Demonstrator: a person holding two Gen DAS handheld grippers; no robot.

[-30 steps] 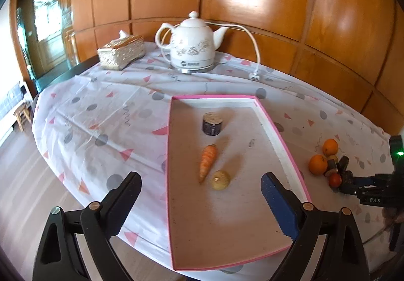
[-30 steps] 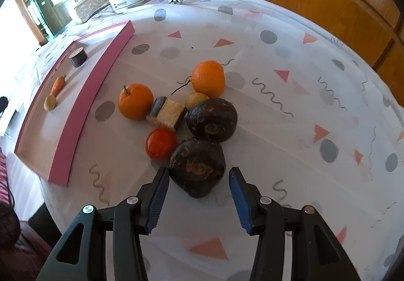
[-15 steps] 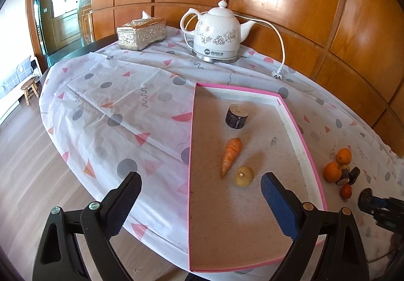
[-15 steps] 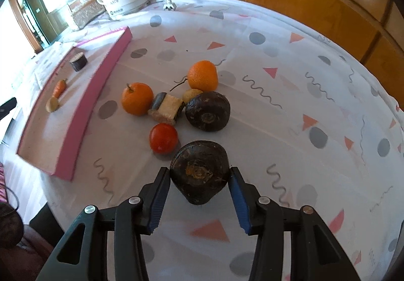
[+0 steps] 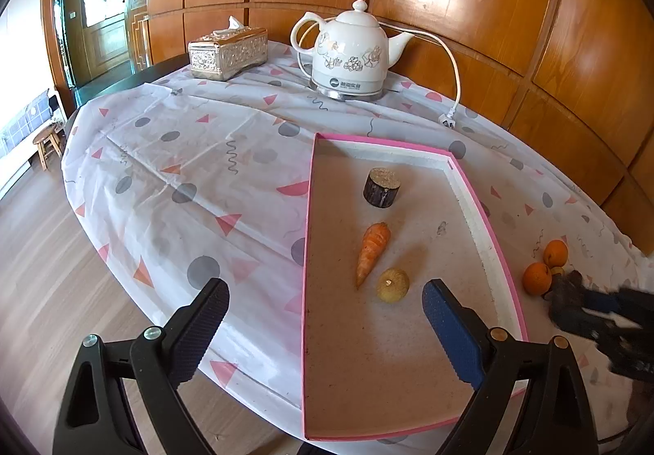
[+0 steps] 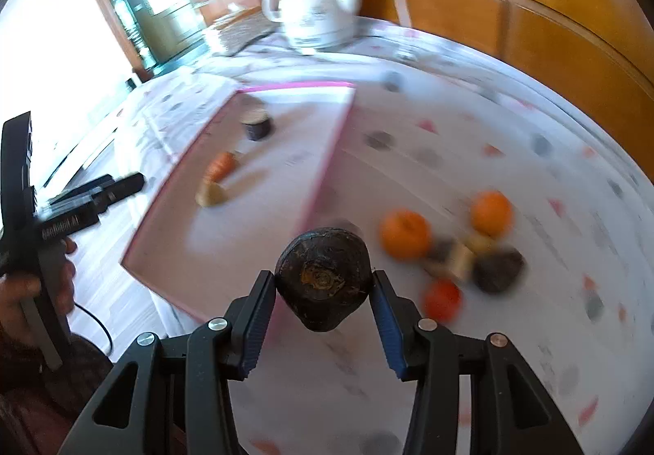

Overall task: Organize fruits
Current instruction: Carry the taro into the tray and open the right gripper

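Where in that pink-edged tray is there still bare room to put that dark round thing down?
The shallow pink-rimmed tray is bare across its near half, below the small yellowish round fruit, and along the strip beside its right rim. Its middle is crowded: the dark cylindrical stump-like piece, the orange carrot and that fruit line up there.

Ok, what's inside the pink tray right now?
Inside the pink tray: a dark cylinder, a carrot and a small yellowish fruit. The left tongs cover some near floor.
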